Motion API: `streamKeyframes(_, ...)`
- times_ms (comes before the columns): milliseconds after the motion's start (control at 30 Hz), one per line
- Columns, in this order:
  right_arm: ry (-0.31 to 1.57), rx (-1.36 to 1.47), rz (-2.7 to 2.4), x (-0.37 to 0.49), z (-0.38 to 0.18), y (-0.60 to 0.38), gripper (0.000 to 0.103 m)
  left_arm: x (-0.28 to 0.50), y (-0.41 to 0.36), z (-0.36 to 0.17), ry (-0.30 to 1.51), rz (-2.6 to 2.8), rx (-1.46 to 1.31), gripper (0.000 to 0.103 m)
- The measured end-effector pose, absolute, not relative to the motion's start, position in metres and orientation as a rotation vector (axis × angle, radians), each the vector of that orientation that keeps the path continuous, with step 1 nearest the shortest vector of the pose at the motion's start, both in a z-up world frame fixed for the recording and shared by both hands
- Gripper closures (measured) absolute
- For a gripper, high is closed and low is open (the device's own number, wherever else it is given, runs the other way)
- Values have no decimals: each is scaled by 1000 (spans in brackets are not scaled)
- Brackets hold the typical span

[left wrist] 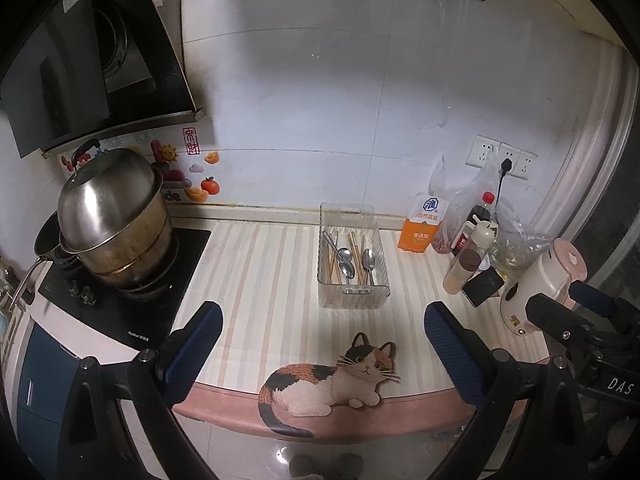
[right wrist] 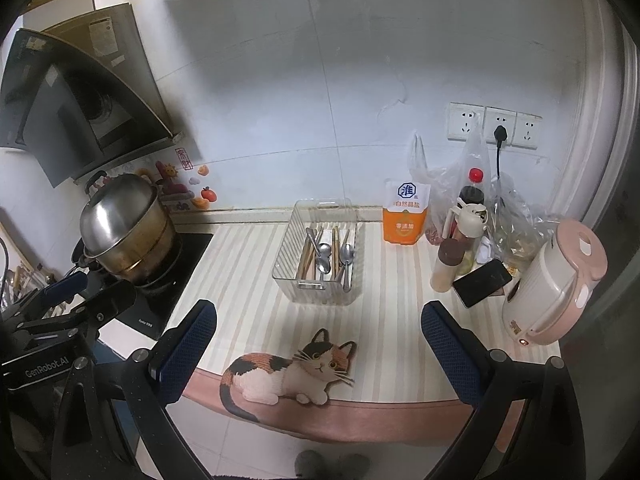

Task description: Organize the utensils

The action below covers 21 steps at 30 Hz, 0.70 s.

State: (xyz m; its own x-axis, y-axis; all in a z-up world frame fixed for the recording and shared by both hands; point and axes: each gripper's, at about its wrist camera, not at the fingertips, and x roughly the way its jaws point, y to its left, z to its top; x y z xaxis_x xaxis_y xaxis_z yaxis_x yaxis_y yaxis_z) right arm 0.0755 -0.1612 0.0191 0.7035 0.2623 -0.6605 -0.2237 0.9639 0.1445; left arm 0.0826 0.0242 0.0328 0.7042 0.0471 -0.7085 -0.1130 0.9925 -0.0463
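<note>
A clear ribbed plastic bin (left wrist: 352, 296) (right wrist: 320, 294) stands on the striped counter mat near the back wall. In it lie metal spoons (left wrist: 369, 259) (right wrist: 348, 254) and wooden chopsticks (left wrist: 354, 246) (right wrist: 307, 256), mixed together. My left gripper (left wrist: 322, 338) is open and empty, held back over the counter's front edge, well short of the bin. My right gripper (right wrist: 318, 336) is also open and empty, at about the same distance. Each gripper shows at the edge of the other's view.
A cat-shaped mat (left wrist: 332, 380) (right wrist: 288, 372) lies at the front edge. A steel pot (left wrist: 112, 220) (right wrist: 124, 228) sits on the stove at left. At right stand an orange salt bag (left wrist: 420, 224) (right wrist: 405, 216), bottles (right wrist: 448, 264), a phone (right wrist: 482, 282), plastic bags and a pink kettle (right wrist: 556, 280).
</note>
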Motion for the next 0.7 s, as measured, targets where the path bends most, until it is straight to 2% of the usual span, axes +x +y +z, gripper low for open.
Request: streamKeyframes(700, 749, 59, 277, 83, 17, -168, 0, 85, 22, 29, 792, 77, -87, 0)
